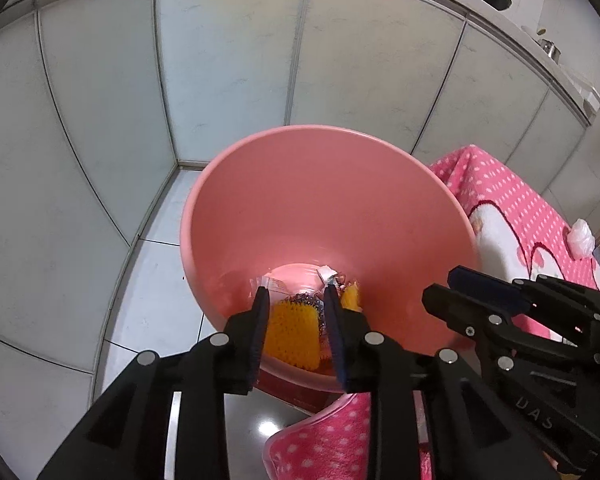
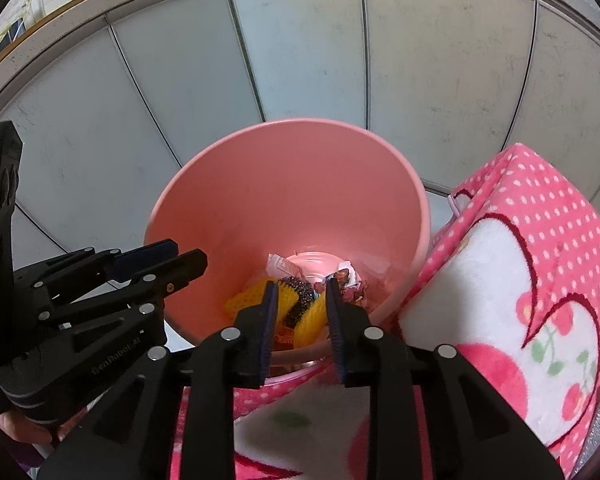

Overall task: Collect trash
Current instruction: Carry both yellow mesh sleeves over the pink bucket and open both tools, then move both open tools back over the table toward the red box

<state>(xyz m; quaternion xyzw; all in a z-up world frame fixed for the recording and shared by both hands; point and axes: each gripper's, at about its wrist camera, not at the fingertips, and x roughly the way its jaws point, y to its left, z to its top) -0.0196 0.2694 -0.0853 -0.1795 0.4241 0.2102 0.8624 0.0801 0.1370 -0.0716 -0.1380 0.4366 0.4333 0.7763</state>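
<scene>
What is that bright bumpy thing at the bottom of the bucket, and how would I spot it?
Find the tall pink plastic bucket beside the pink polka-dot blanket. At its bottom, among crumpled paper wrappers, lies an orange spiky scrubbing pad, the only vivid orange item.

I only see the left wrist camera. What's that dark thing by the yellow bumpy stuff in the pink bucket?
Observer: The right wrist camera shows a dark scouring pad lying across the yellow net at the bottom of the bucket.
Operator: Is there more trash?
Observer: Yes, a crumpled red-and-white wrapper sits to the right of the pad.
Operator: What's drawn on the blanket?
Observer: The blanket has red cherries with green leaves.
</scene>
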